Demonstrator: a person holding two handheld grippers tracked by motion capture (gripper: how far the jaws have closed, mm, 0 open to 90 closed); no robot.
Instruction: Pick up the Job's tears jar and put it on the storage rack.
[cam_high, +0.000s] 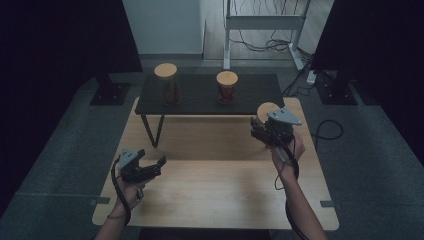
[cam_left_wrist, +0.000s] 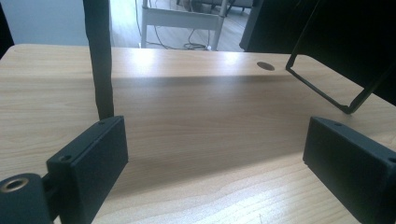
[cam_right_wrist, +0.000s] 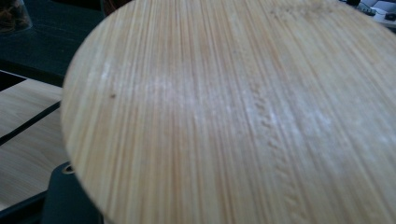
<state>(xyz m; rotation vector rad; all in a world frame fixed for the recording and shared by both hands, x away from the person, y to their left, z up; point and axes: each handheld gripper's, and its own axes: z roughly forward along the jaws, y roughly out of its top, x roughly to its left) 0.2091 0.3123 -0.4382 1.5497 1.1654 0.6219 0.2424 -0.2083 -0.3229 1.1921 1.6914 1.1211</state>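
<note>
Seen from the high view: right gripper raised near the far right corner of the light wooden counter, just in front of the low black shelf, clamped on a jar topped by a round bamboo lid, the jar's body hidden behind the tool and hand. In the right gripper view, that lid pressed close to the lens, pale grain running lengthwise, one black finger showing beneath its near edge. Left gripper low over the counter's near left side, well apart from the jar, fingers spread wide with bare wood between them and nothing held. In the left gripper view, the shelf's thin black leg rising ahead and a small round hole in the counter near its far edge. On the shelf, two more glass jars with bamboo lids, a taller one at left and a shorter one near the middle, both holding brownish contents, standing upright and well apart.
</note>
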